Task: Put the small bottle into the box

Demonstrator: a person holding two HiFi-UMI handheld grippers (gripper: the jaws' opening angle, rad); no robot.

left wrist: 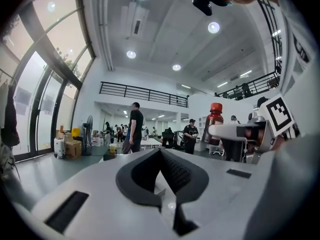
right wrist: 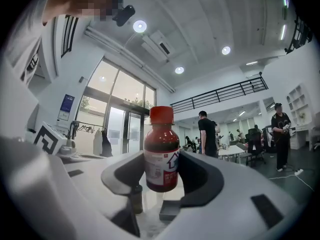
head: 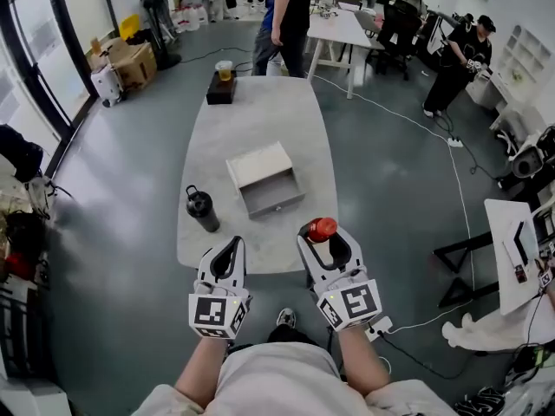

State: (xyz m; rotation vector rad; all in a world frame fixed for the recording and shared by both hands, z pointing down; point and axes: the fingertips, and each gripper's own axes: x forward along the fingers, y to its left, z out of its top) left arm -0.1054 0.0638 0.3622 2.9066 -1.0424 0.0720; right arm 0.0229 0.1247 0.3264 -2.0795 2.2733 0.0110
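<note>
My right gripper point(head: 323, 237) is shut on the small bottle point(head: 321, 228), a dark red one with a red cap and a white label. It holds the bottle upright above the table's near edge. In the right gripper view the bottle point(right wrist: 161, 156) stands between the pads, gripped at its lower body. The grey open box point(head: 264, 181) lies in the middle of the grey table point(head: 260, 120), ahead and left of the bottle. My left gripper point(head: 231, 250) hovers by the near edge, shut and empty; its pads meet in the left gripper view point(left wrist: 160, 155), where the bottle point(left wrist: 215, 119) shows at the right.
A black flask point(head: 202, 209) stands on the table left of the box. At the table's far end a cup sits on a dark block point(head: 223, 85). A person point(head: 290, 16) stands beyond the table. Cables run over the floor at the right.
</note>
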